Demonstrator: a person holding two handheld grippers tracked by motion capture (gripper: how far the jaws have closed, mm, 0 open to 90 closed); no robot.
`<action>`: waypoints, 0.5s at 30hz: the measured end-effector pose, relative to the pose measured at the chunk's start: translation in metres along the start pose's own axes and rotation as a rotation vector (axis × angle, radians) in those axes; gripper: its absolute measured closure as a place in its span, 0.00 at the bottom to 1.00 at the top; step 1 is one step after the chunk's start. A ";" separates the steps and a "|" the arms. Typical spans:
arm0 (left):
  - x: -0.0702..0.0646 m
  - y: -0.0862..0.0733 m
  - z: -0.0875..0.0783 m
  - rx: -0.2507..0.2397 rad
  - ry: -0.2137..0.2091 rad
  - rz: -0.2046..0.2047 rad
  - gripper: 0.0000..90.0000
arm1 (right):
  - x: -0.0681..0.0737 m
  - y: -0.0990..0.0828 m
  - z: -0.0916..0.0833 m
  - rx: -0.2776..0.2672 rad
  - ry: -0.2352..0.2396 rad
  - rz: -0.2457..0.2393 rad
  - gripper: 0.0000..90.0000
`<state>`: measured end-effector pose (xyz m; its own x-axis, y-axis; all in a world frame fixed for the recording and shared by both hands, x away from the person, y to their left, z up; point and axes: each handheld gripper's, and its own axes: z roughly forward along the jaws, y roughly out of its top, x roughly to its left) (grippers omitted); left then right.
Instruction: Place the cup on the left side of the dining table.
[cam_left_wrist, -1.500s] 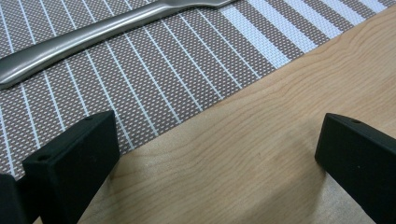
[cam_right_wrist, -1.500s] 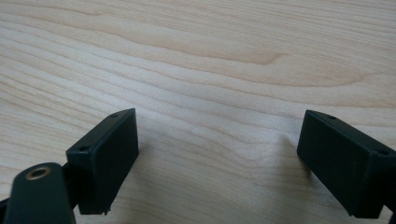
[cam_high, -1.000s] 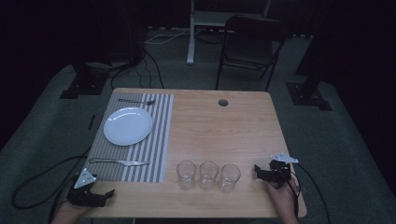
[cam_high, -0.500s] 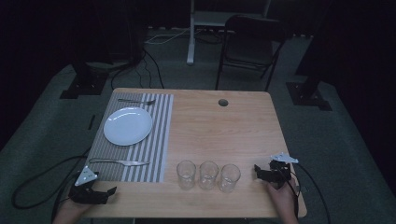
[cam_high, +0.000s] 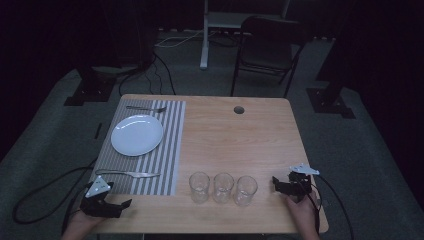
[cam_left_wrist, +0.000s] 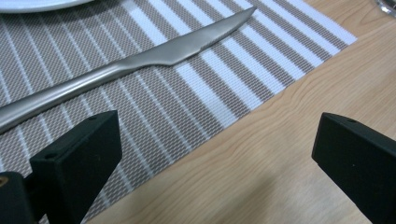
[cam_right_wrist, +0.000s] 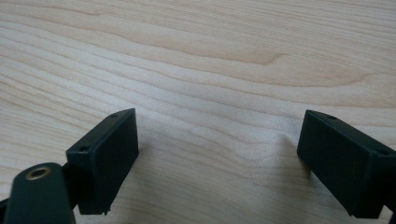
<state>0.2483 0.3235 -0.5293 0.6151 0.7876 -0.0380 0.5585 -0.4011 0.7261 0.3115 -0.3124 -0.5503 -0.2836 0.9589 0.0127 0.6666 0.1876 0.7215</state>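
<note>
The left gripper (cam_high: 116, 206) sits at the near left corner of the table (cam_high: 260, 135), low over its surface, jaws spread wide and empty. A hand (cam_high: 80, 226) holds it from the near edge, and its grey three-cornered plate faces up. The right gripper (cam_high: 278, 184) rests near the table's near right corner, jaws also wide apart with bare wood between them, pointing toward the table's middle. The right hand (cam_high: 302, 210) grips it from behind, with the cable trailing off past the table's right edge.

knife (cam_left_wrist: 130, 63): handle end cut off at the left gripper view's left edge
plate (cam_left_wrist: 37, 3): only its rim shows, top edge
glass (cam_left_wrist: 387, 5): sliver, top right corner
</note>
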 end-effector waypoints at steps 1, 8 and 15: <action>-0.001 0.001 0.001 0.003 -0.002 0.006 0.02 | 0.000 0.000 0.000 0.000 0.000 0.000 0.13; -0.009 0.006 0.010 0.014 -0.035 0.019 0.02 | 0.000 0.000 0.000 0.000 0.000 0.000 0.13; -0.021 0.014 0.021 0.039 -0.074 0.051 0.02 | 0.000 0.000 0.000 0.000 0.000 0.000 0.13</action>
<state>0.2553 0.2918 -0.5330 0.6819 0.7295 -0.0533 0.5458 -0.4589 0.7011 0.3116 -0.3124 -0.5503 -0.2838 0.9588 0.0126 0.6665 0.1878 0.7215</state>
